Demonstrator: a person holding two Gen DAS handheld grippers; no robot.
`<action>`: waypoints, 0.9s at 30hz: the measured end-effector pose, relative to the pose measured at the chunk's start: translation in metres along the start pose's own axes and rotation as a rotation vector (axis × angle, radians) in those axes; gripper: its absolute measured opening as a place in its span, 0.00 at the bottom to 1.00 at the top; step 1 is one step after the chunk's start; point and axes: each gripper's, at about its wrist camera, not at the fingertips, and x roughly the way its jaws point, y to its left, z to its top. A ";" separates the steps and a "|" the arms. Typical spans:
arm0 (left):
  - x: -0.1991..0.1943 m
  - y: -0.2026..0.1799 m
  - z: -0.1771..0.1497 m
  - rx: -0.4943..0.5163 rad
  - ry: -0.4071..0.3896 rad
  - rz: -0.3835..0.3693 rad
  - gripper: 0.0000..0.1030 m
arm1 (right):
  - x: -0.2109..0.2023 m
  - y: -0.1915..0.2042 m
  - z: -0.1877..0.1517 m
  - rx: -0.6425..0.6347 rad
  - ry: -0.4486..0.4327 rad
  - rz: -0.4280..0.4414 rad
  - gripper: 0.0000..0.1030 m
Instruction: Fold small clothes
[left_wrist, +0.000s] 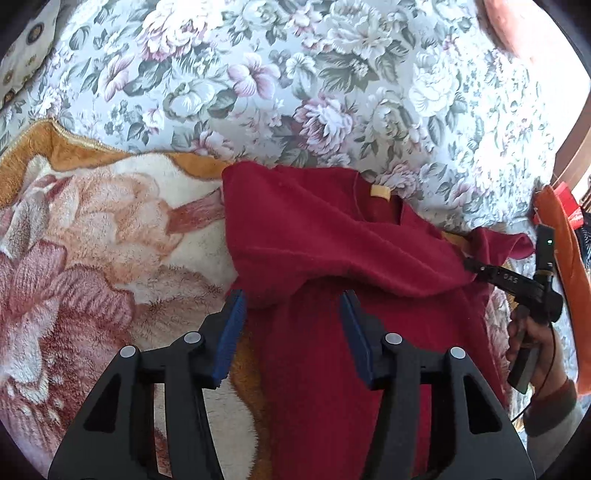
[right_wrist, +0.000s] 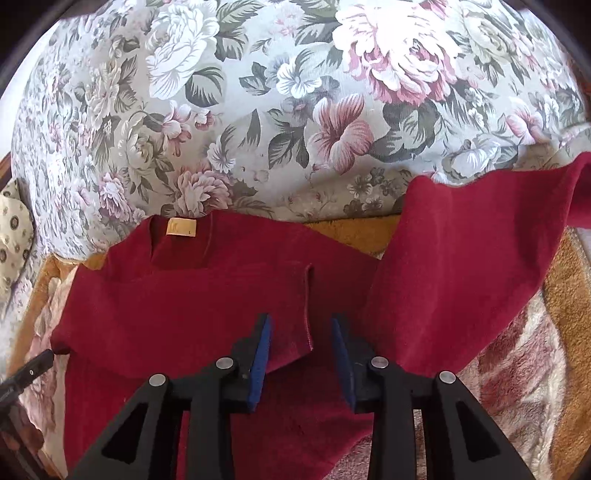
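Note:
A dark red sweater (left_wrist: 332, 243) with a tan neck label (left_wrist: 380, 192) lies on a plush floral blanket (left_wrist: 92, 240). One sleeve is folded across its body, and its cuff (right_wrist: 295, 314) lies between my right gripper's open blue pads. My left gripper (left_wrist: 293, 317) is open just above the folded fabric, holding nothing. My right gripper (right_wrist: 301, 343) is open over the sweater (right_wrist: 192, 306); in the left wrist view its tip (left_wrist: 476, 267) touches the sweater's edge. The other sleeve (right_wrist: 461, 258) spreads to the right.
A floral bedspread (left_wrist: 295, 74) covers the surface behind the blanket. An orange cloth (left_wrist: 569, 266) and a red object (left_wrist: 567, 206) lie at the far right. A patterned pillow (right_wrist: 14, 236) sits at the left. A hand (left_wrist: 535, 343) holds the right gripper.

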 end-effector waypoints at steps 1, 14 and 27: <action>-0.006 -0.001 0.001 0.006 -0.034 -0.002 0.50 | 0.001 0.000 -0.003 0.013 -0.001 0.007 0.31; 0.069 0.001 0.007 -0.007 0.109 0.235 0.57 | -0.032 0.026 0.006 -0.122 -0.119 -0.033 0.07; 0.060 -0.002 0.000 0.020 0.125 0.235 0.57 | -0.020 0.057 -0.007 -0.182 -0.058 0.017 0.09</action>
